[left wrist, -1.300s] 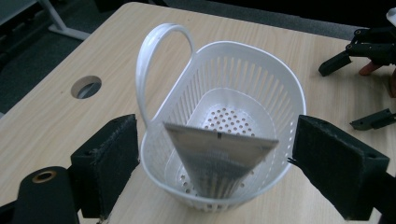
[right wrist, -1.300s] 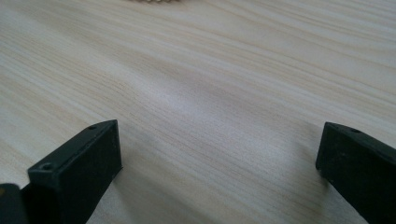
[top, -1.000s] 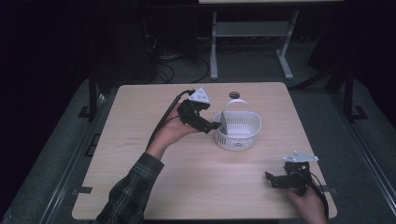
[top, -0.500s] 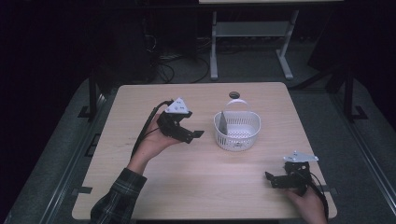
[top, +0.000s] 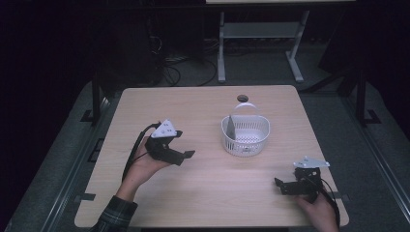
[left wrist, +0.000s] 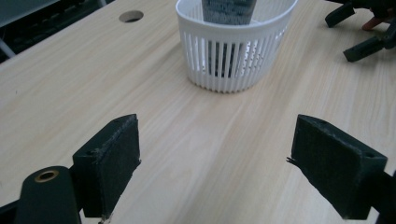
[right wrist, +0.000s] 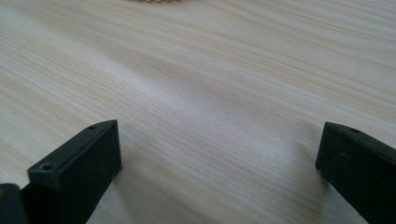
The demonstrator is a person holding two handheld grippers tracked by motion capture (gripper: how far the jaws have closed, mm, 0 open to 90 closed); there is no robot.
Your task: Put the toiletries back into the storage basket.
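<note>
Dark floor and a metal frame stand behind the pale wooden desk (top: 203, 193), which has a round hole (top: 242, 98) near its far edge. On the desk, right of centre, sits a white slatted basket (top: 245, 137) with its handle raised; a dark grey flat piece (top: 231, 127) stands upright inside it against the left wall. The left claw (top: 186, 155) is held above the desk on the person's left, well apart from the basket and pointing toward it, its jaws spread wide with nothing between them. In the left gripper view the basket (left wrist: 233, 46) lies ahead, beyond the open jaws. The right claw (top: 283, 185) rests low at the near right corner of the desk, pointing left, also spread and empty over bare wood (right wrist: 210, 102).
</note>
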